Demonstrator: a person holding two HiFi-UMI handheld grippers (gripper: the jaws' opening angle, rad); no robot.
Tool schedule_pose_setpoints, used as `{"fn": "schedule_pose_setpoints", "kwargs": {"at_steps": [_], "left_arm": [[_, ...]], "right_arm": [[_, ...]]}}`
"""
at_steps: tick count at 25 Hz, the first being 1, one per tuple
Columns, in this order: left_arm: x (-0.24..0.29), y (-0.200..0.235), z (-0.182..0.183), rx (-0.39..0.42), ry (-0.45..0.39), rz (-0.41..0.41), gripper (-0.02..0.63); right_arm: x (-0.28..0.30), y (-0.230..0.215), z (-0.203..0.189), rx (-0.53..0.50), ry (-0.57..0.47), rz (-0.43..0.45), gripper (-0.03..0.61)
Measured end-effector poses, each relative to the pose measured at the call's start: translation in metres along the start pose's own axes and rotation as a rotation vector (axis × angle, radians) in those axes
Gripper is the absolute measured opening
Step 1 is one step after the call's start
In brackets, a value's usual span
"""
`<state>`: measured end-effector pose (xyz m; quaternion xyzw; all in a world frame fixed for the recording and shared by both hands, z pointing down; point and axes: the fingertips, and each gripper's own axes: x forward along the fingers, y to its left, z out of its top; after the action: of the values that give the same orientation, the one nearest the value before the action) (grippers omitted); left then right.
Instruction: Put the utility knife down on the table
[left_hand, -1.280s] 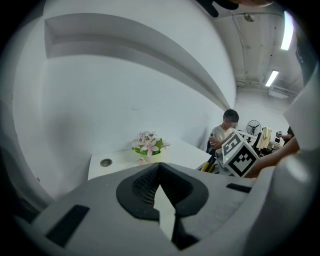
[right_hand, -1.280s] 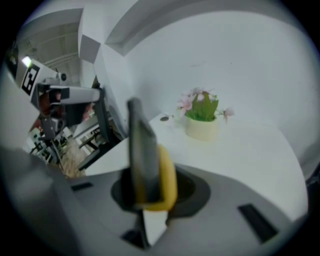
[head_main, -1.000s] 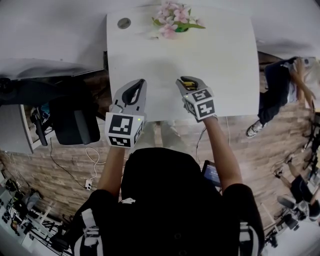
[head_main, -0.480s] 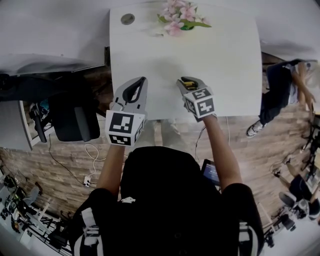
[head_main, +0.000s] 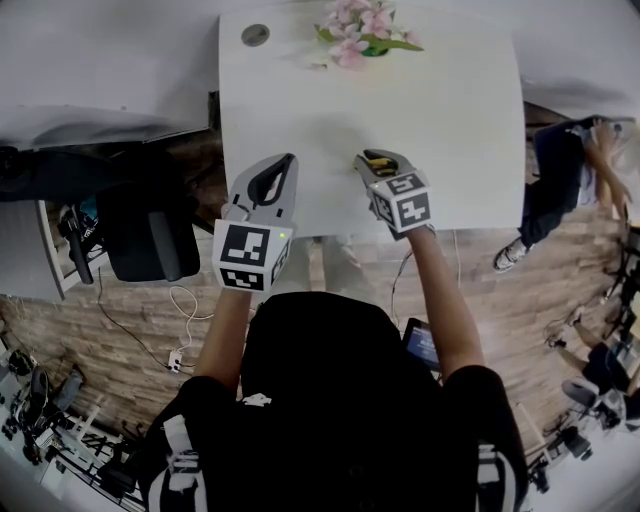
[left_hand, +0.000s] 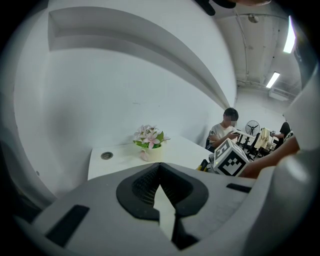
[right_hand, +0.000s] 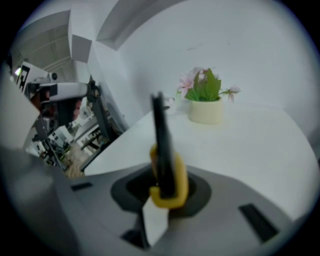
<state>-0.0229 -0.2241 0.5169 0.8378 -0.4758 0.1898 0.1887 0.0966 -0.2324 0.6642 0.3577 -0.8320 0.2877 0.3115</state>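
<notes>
While right gripper (head_main: 372, 161) clamps utility knife (right_hand: 167, 172) over table (head_main: 455, 120), left gripper (head_main: 285, 163) jaws together

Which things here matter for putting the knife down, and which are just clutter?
In the job:
- yellow-and-black utility knife, clamped in the right gripper
- white table top, where it goes

Lying about:
- cream pot of pink flowers, far edge of the table
- round grey cable grommet
- left gripper, shut, empty
</notes>
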Motion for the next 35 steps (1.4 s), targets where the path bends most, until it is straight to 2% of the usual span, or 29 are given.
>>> {"fn": "schedule_pose_setpoints", "kwargs": {"at_steps": [4,13,24,35], "left_arm": [[0.001,-0.002,-0.002,-0.003,0.003,0.000,0.020],[0.001,-0.006,-0.006,-0.001,0.013,-0.005,0.020],[0.003,-0.007,-0.010,-0.005,0.023,-0.005,0.020],[0.004,-0.007,-0.018,-0.010,0.036,-0.007,0.020]], "right_arm": [[0.001,-0.006,-0.004,0.001,0.001,-0.011,0.084],[0.006,-0.008,-0.020,0.045,0.037,0.011,0.166],[0.010,-0.013,-0.033,0.088,0.081,0.032,0.235],[0.013,-0.024,-0.037,0.105,0.070,-0.021,0.278]]}}
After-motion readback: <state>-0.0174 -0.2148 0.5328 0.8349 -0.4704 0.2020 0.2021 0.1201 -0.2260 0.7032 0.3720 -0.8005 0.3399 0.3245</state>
